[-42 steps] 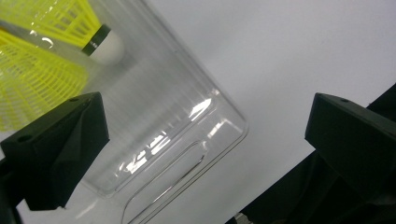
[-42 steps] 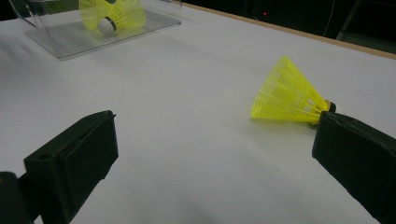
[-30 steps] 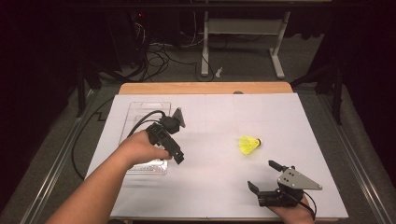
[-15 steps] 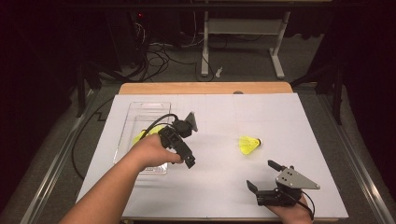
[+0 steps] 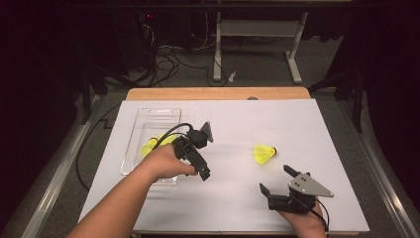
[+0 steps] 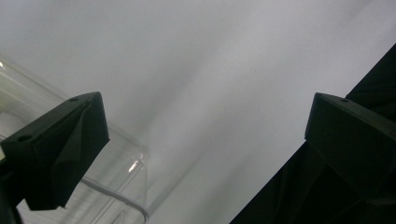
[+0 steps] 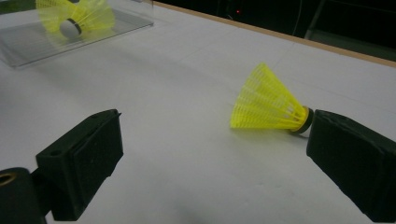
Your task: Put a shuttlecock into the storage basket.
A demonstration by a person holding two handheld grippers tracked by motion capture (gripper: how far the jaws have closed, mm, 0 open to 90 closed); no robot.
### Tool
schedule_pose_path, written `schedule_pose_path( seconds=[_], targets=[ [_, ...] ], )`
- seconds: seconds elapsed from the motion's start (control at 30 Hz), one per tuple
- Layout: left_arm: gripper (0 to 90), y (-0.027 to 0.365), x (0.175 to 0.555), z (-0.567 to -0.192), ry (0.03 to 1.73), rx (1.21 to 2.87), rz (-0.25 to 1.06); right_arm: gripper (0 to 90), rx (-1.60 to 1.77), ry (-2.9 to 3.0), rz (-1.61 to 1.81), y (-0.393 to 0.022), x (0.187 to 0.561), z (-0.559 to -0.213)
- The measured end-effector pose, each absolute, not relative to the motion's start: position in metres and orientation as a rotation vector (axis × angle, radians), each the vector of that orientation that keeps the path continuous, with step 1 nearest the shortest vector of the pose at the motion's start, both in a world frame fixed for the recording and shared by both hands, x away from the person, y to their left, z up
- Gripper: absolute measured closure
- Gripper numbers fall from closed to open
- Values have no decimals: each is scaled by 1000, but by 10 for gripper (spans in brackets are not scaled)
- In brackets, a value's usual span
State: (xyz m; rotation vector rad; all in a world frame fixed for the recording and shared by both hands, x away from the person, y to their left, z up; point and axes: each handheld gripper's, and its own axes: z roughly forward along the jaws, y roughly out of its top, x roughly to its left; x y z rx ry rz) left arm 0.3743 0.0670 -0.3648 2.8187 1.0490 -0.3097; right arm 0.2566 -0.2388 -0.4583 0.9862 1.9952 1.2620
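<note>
A yellow shuttlecock [image 5: 264, 153] lies on its side on the white table cover, right of centre. My right gripper [image 5: 275, 180] rests near the front edge, just short of it, open. In the right gripper view the shuttlecock [image 7: 271, 105] lies ahead of the open right gripper [image 7: 210, 154], its cork close to the right-hand jaw, untouched. A second yellow shuttlecock [image 5: 149, 147] lies in a clear plastic tray [image 5: 153, 115] at the left. My left gripper [image 5: 201, 169] hovers just right of the tray. The left gripper [image 6: 205, 135] is open and holds nothing.
The tray's rounded corner [image 6: 136, 164] sits beside the left-hand jaw in the left gripper view. In the right gripper view the tray [image 7: 32, 44] with its shuttlecock [image 7: 74, 18] lies far off at the upper left. A wooden table edge [image 5: 218, 93] runs along the back.
My left hand and gripper have moved right, off the tray toward the middle of the table, uncovering the shuttlecock in the tray. The right gripper has stayed put.
</note>
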Motion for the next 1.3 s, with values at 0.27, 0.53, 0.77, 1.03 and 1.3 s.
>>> schedule_pose_path(
  seconds=[0.27, 0.53, 0.77, 1.03, 1.3],
  targets=[
    [7, 69, 375, -364, 1034, 2818, -317, 212, 1068, 1927, 1219, -242, 280, -445],
    [8, 74, 375, -364, 1052, 2802, -325, 442, 1102, 1906, 1201, -231, 312, -446],
    [8, 74, 374, -366, 1050, 2805, -333, 538, 1162, 1895, 1158, -225, 332, -451],
    [8, 74, 375, -366, 1051, 2807, -334, 553, 1179, 1902, 1119, -224, 340, -457],
    [8, 74, 374, -368, 1054, 2801, -339, 594, 1184, 1930, 1058, -218, 341, -464]
  ],
)
